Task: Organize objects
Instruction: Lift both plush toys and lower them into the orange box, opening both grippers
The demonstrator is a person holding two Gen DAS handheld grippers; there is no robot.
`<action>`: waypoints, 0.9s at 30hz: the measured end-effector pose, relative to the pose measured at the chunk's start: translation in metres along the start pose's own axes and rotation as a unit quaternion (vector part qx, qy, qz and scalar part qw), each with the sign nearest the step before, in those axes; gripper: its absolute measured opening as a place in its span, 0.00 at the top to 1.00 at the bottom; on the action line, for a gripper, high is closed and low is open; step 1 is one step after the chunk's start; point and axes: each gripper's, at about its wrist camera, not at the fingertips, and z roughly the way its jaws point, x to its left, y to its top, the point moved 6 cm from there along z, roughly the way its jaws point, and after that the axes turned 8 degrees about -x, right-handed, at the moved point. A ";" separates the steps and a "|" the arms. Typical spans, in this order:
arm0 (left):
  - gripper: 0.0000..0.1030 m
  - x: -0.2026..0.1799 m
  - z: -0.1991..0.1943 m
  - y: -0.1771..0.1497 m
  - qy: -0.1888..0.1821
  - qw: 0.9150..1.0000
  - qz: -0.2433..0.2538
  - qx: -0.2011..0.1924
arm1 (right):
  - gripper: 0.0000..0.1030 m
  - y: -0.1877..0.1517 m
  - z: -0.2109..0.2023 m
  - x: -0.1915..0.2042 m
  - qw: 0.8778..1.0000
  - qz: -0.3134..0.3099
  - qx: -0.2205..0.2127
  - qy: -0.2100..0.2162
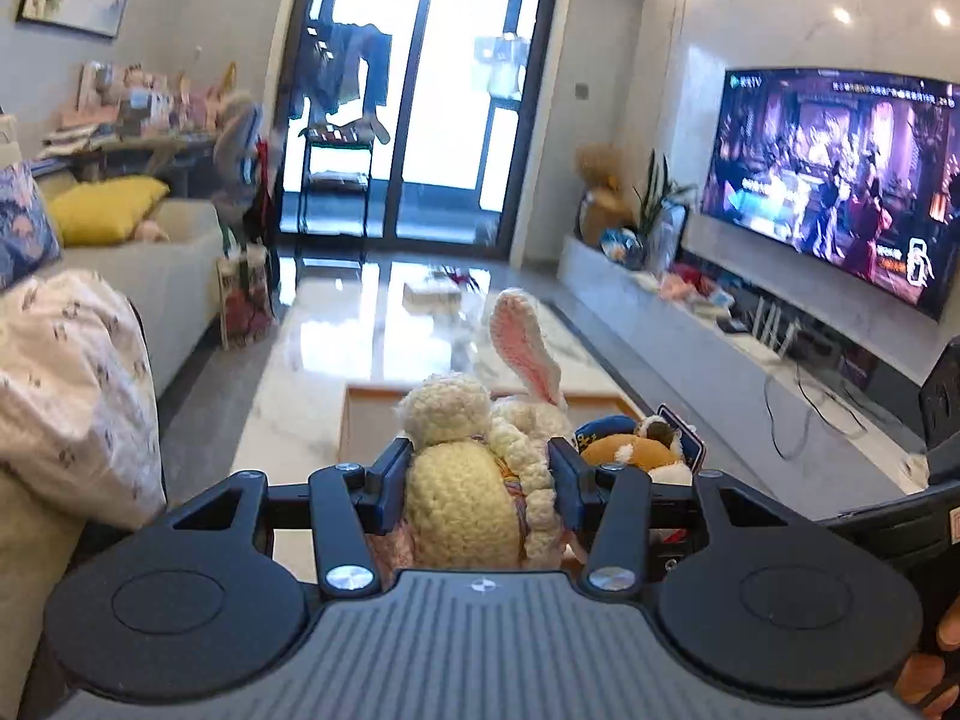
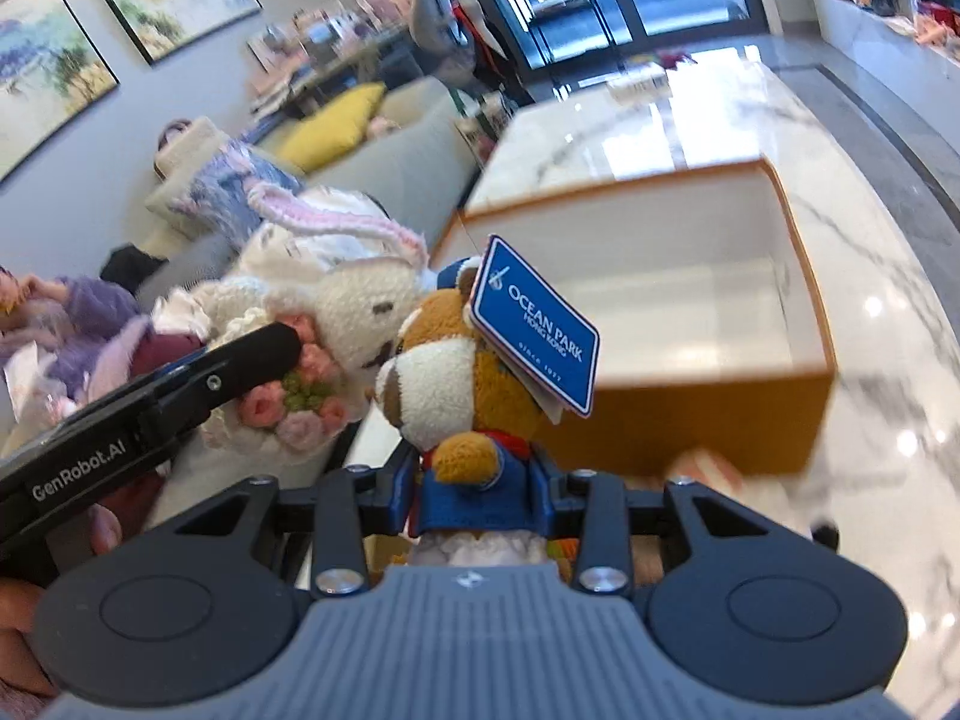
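The left gripper (image 1: 480, 480) clamps the crocheted rabbit (image 1: 474, 480) around its body — the legs are hidden below the gripper housing, and only one pink-lined ear (image 1: 525, 348) stands clear, pointing up and away. The right gripper (image 2: 477, 498) squeezes the plush bear (image 2: 456, 384) at its blue-clad middle; its lower half is cut off, probably dangling out of view. The bear sits upright, snout toward the rabbit, its blue tag (image 2: 537, 324) tilted over the open cardboard box (image 2: 720, 408) on the marble table (image 2: 870, 276). Both toys hang in the air, side by side, just in front of the box. The background is blurred.
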 end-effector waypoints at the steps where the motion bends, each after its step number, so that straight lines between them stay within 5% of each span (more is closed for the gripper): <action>1: 0.46 0.001 0.007 0.004 0.002 1.000 0.001 -0.007 | 0.62 0.009 0.003 0.001 1.000 0.002 -0.006 0.001; 5: 0.46 0.011 0.041 0.009 0.014 1.000 -0.005 -0.014 | 0.62 0.041 0.029 -0.005 1.000 0.025 -0.013 -0.004; 11: 0.46 0.032 0.093 -0.016 0.039 0.999 -0.006 0.027 | 0.62 0.065 0.094 -0.040 0.995 0.093 0.027 -0.028; 21: 0.45 0.023 0.123 -0.068 0.046 0.992 0.055 0.101 | 0.62 0.025 0.161 -0.080 0.979 0.161 0.110 -0.053; 27: 0.43 0.012 0.124 -0.091 0.045 0.982 0.112 0.144 | 0.61 0.008 0.179 -0.080 0.974 0.147 0.156 -0.066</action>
